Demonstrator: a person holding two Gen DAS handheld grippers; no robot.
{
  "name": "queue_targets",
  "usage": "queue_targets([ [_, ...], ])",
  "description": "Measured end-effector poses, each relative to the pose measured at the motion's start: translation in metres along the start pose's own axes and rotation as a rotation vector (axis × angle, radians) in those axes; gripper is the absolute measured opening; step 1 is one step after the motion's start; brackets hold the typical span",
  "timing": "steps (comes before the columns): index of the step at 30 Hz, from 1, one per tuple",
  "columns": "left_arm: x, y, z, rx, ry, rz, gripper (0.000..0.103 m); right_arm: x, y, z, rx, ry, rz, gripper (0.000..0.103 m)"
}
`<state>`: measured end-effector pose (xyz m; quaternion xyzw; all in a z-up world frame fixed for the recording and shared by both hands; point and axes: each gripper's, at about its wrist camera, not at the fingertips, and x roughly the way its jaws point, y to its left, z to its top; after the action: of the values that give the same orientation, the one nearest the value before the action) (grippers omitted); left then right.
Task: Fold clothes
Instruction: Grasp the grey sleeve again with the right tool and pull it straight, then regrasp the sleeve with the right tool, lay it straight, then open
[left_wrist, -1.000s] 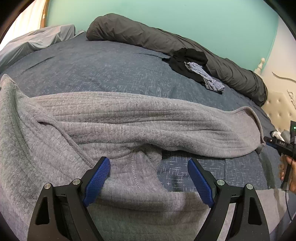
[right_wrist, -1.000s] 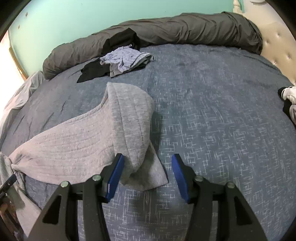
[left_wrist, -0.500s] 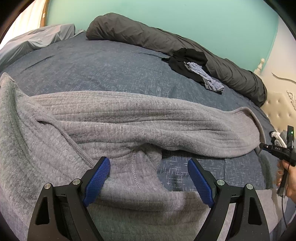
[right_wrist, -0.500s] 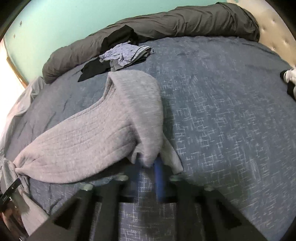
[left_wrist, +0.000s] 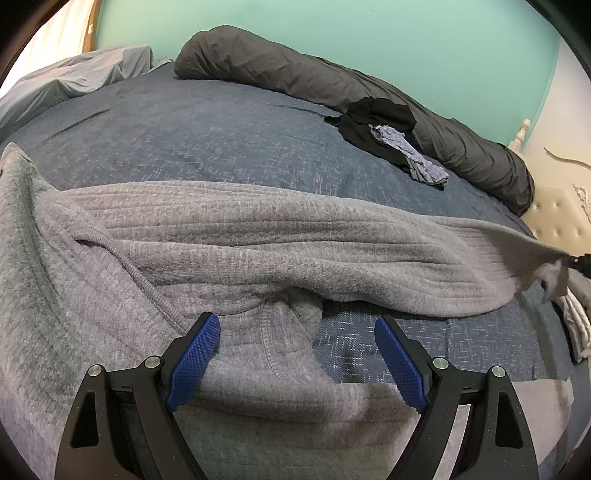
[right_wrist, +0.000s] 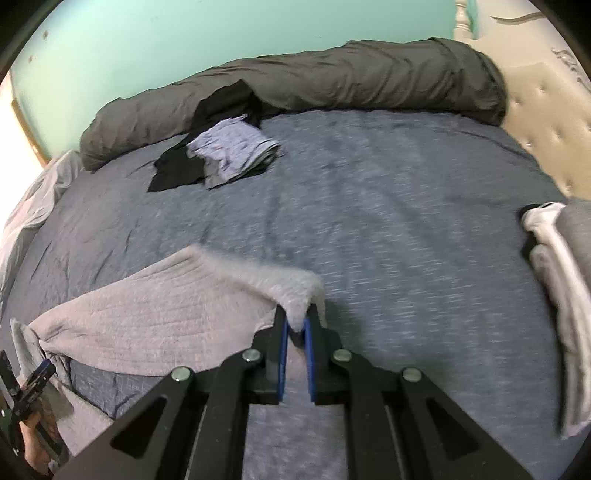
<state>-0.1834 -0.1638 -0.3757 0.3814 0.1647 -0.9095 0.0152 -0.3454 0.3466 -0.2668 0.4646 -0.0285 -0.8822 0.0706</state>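
Item: grey hoodie (left_wrist: 229, 236), ribbed knit, lay spread across the near part of the bed (left_wrist: 192, 136), over a blue-grey cover with pale flecks; the body bunched at the near left edge, one sleeve (right_wrist: 155, 314) stretched across toward the right edge. Right gripper (right_wrist: 295, 328): blue-padded jaws drawn nearly together, pinching the cuff end of that sleeve, which stood raised off the cover in a small peak; the cloth filled the narrow gap between the pads, and the view was blurred with motion. In the left view the same sleeve end (left_wrist: 543, 258) was seen lifted at the right edge, the fabric drawn taut toward it. Left gripper (left_wrist: 297, 362): jaws wide apart, nothing gripped; it hung over the near part of the hoodie, a fold of the garment lying below and between the fingers (left_wrist: 195, 354), whether the left pad brushed the cloth could not be told. Other contents: a long dark grey roll of bedding (right_wrist: 295, 85) along the far edge of the bed; against it a black garment (right_wrist: 177, 170) with a light blue folded piece (right_wrist: 232, 151) on top, well apart from the hoodie; a pale grey sheet (left_wrist: 74, 77) heaped at the far left corner; a stack of white and grey clothes (right_wrist: 561, 258) at the right edge; a tufted cream headboard (right_wrist: 546, 122) beyond the right edge; a green wall (left_wrist: 369, 33) behind.
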Motion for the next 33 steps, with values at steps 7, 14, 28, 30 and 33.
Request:
queue_targets([
  [7, -0.004, 0.003, -0.001, -0.003, -0.002, -0.01, 0.089, -0.038, -0.042, 0.01, -0.036, 0.123, -0.09, 0.007],
  [14, -0.001, 0.001, -0.001, 0.01, -0.002, 0.003, 0.089, -0.036, -0.068, 0.027, -0.052, 0.19, -0.147, 0.007],
  [28, 0.01, -0.005, -0.002, 0.058, 0.009, 0.045, 0.089, 0.076, -0.062, 0.05, -0.186, 0.182, -0.404, 0.055],
  [30, 0.011, -0.006, -0.001, 0.061, 0.009, 0.049, 0.089, 0.079, -0.062, 0.049, -0.186, 0.155, -0.427, 0.057],
  [33, 0.01, -0.007, -0.002, 0.063, 0.009, 0.05, 0.089, 0.08, -0.061, 0.044, -0.179, 0.105, -0.441, 0.057],
])
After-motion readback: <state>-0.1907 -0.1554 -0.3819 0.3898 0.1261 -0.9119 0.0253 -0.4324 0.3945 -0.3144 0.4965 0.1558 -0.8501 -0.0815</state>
